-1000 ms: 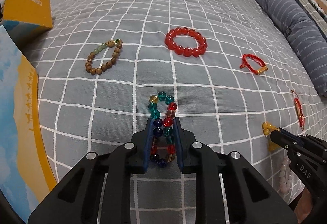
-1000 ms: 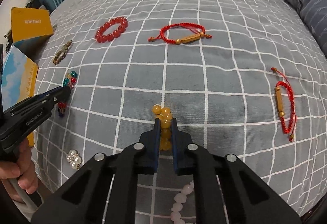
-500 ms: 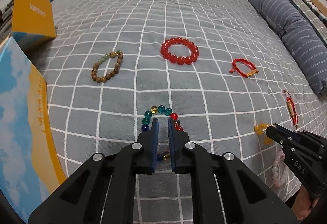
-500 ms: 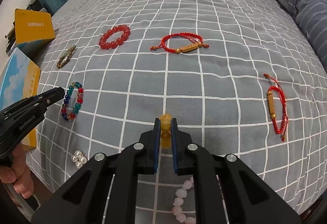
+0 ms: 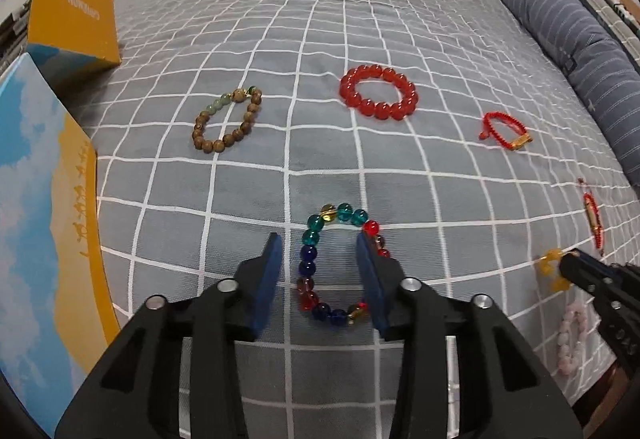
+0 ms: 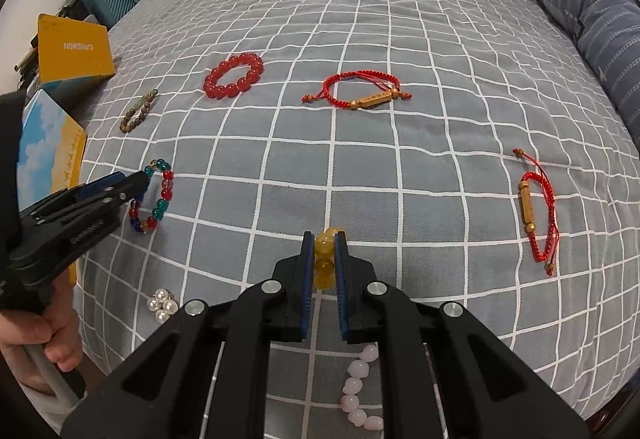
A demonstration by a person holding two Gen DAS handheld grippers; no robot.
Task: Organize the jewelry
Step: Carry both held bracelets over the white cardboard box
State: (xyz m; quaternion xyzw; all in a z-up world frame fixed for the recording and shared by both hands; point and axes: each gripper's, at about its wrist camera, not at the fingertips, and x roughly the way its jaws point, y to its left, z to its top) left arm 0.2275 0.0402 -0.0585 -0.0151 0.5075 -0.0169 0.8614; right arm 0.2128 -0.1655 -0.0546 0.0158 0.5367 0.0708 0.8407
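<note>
A multicoloured glass-bead bracelet (image 5: 336, 263) lies flat on the grey checked bedspread (image 5: 360, 39). My left gripper (image 5: 320, 251) is open, one finger on each side of the bracelet, just above it. It also shows in the right wrist view (image 6: 136, 179) beside that bracelet (image 6: 154, 199). My right gripper (image 6: 325, 243) is shut on a yellow bead bracelet (image 6: 325, 259) at the bed's near edge; the left wrist view shows it (image 5: 554, 269) at the right gripper's tip (image 5: 572, 265).
On the bedspread lie a brown wooden-bead bracelet (image 5: 226, 121), a red bead bracelet (image 5: 378, 91), two red cord bracelets (image 6: 360, 93) (image 6: 538, 207), a pink bead bracelet (image 6: 358, 387) and a pearl cluster (image 6: 162, 303). Yellow-blue boxes (image 5: 48, 219) (image 5: 72, 7) stand left; a striped pillow (image 5: 580, 47) right.
My left gripper let go of the multicoloured bracelet, which now lies spread out on the bed, closed briefly, then opened wide around it. The right gripper stays shut on the yellow bracelet.
</note>
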